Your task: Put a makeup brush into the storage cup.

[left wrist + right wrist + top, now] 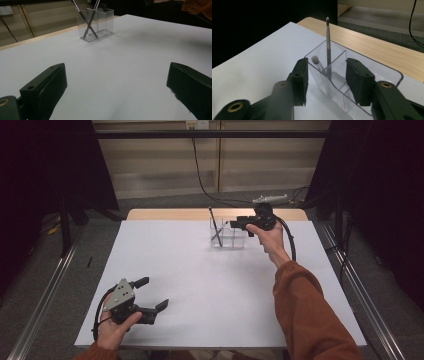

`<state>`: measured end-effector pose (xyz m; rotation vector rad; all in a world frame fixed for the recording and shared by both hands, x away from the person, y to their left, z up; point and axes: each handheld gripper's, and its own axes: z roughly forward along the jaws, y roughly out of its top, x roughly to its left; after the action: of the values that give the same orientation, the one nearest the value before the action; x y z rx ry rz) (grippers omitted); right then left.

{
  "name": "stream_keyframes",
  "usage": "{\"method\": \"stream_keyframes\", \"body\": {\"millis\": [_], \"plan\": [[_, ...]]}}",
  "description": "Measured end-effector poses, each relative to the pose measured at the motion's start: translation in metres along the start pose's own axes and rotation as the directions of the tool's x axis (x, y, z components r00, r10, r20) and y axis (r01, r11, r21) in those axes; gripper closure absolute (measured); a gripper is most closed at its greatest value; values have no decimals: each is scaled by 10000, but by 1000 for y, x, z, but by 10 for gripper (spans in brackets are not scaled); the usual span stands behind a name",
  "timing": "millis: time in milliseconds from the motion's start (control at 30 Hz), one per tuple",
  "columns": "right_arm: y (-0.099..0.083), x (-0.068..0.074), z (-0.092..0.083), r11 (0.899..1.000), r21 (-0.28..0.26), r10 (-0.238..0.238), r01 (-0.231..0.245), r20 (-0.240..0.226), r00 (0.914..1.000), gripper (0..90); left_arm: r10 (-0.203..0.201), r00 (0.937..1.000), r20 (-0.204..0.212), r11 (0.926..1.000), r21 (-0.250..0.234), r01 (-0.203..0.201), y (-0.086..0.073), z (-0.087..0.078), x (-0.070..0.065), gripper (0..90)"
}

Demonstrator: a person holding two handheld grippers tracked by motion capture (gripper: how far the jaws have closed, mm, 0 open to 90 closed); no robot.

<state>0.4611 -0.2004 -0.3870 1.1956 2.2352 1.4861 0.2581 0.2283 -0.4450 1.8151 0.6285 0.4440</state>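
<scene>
A clear plastic holder (228, 239) with several compartments stands at the far middle of the white tabletop (200, 285). Two thin make-up brushes (216, 227) lean crossed in its left compartment. My right gripper (239, 226) hovers just over the holder's right side, held from behind by a hand in an orange sleeve. In the right gripper view its jaws stand open at either side of the holder (372, 62), with a tall brush (328, 42) and a short one (315, 60) beyond them; nothing is pinched. My left gripper (155, 292) rests open near the front left corner. From the left gripper (116, 72) the holder (97, 23) stands far ahead.
A strip of bare wood (175, 214) runs along the table's far edge. Behind it lie a white power strip (270, 199) and a black cable on the floor. Metal rails flank the table on both sides.
</scene>
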Motion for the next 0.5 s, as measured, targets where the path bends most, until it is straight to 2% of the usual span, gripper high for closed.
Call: {"method": "stream_keyframes", "body": {"millis": [67,233,333,433,500], "plan": [[-1,0,-2,9999,-101,-36,37,164,9999,399,11,10000,6,10000,15,-11,0,1,0,29],[-5,1,-9,9987,-514,-2,11,167,9999,277,27,10000,16,10000,38,-28,0,2,1,29],[-9,1,-10,9985,-547,-6,17,194,9998,162,16,10000,22,10000,66,-16,0,3,1,29],[-13,3,-11,9972,-745,-60,93,445,9990,65,48,10000,53,10000,46,-49,-1,2,1,29],[-14,5,-12,9969,-781,-107,134,342,9994,53,2,10000,-25,10000,42,-2,-1,0,1,29]]}}
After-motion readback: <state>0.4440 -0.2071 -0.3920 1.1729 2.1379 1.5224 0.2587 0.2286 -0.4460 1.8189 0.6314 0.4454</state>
